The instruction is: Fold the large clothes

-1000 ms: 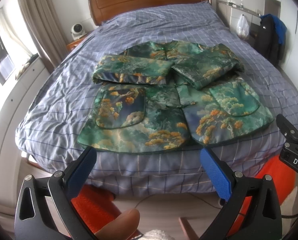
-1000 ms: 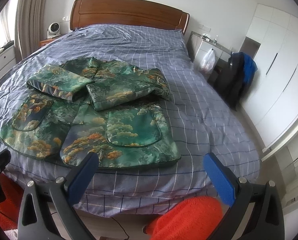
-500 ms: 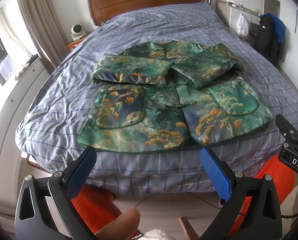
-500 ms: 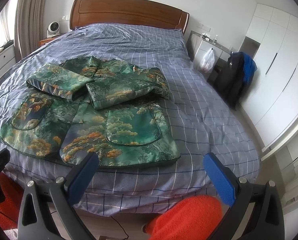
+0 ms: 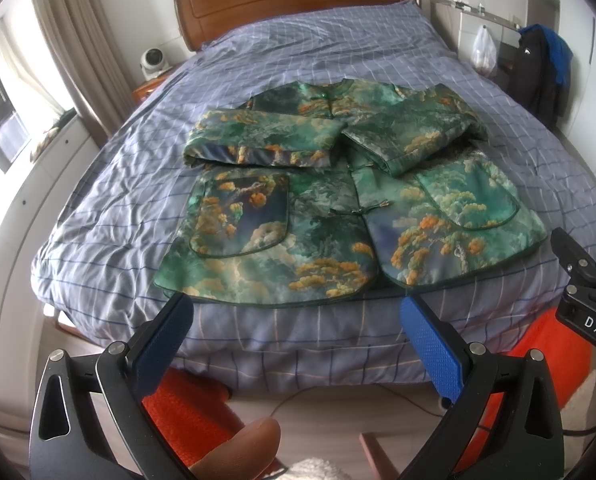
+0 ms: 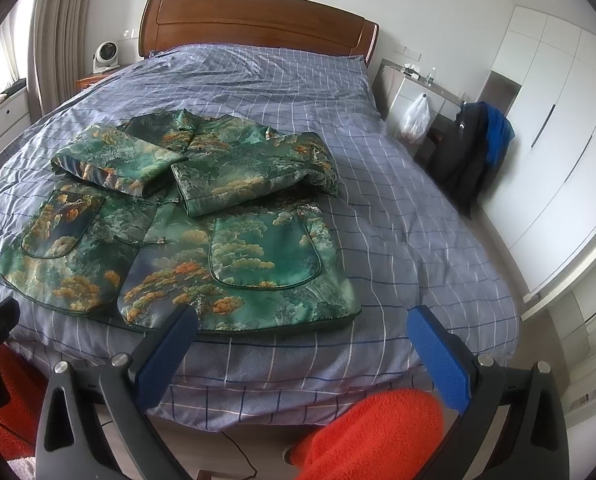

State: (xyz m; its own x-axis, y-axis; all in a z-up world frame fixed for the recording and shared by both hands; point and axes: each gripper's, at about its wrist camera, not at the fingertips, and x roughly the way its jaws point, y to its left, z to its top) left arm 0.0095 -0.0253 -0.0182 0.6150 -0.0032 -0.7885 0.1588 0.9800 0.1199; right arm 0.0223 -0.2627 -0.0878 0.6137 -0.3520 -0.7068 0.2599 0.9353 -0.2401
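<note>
- Brocade jacket (image 5: 338, 200) is lying face up on the bed (image 5: 109, 208), hem toward the foot edge, both sleeves already folded across the chest: the left sleeve (image 5: 261, 140) toward 10 o'clock of the garment's centre, the right sleeve (image 5: 410, 136) toward 1 o'clock.
- Left claw (image 5: 298, 344) is hovering off the foot of the bed at 6 o'clock of the hem, blue pads wide apart and gripping nothing.
- Right claw (image 6: 302, 348) is likewise hanging spread apart and empty, just short of the jacket's right hem corner (image 6: 350, 312).
- Almost nothing is changing against the view a second ago: the jacket is keeping its shape, and both claws are only creeping a touch closer to the hem.
- Judging from this, the sleeve stage is looking finished, and the claws are lining up to take the hem corners and carry the lower half up toward the collar (image 5: 338, 92).
</note>
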